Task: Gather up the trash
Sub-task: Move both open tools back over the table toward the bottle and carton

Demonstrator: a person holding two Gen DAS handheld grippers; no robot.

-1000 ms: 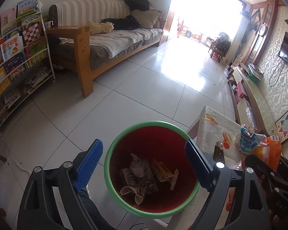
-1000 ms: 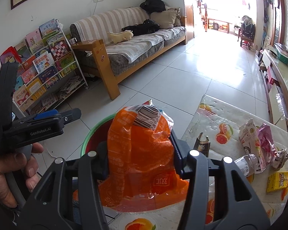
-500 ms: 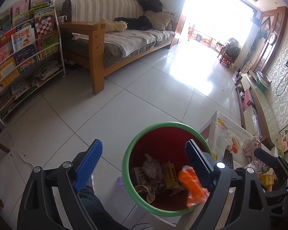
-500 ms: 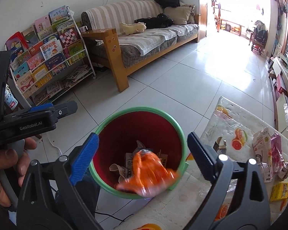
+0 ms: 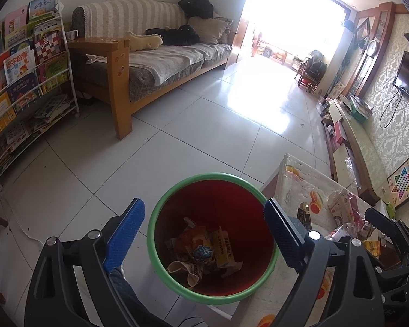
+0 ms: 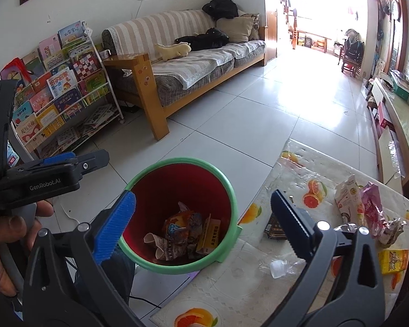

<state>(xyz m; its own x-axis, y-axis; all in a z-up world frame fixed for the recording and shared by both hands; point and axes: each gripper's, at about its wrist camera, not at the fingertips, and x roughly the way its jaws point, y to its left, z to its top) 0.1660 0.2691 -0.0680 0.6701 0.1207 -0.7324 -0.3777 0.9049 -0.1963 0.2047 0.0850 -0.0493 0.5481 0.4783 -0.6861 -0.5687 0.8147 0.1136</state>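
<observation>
Both your grippers, left gripper [image 5: 203, 234] and right gripper [image 6: 201, 218], gape empty over the part-filled bin [image 6: 161, 265]; wrappers [image 6: 368, 207] wait to your right.

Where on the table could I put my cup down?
The table is bare nearest the camera, between the bin and the clear bottle. The right side is crowded: milk carton, pink wrapper, yellow packet.

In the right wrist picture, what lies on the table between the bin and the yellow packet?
In the right wrist view, between the bin and the yellow packet lie a dark small box and a clear plastic bottle with a white cap, both on the fruit-print table.
</observation>
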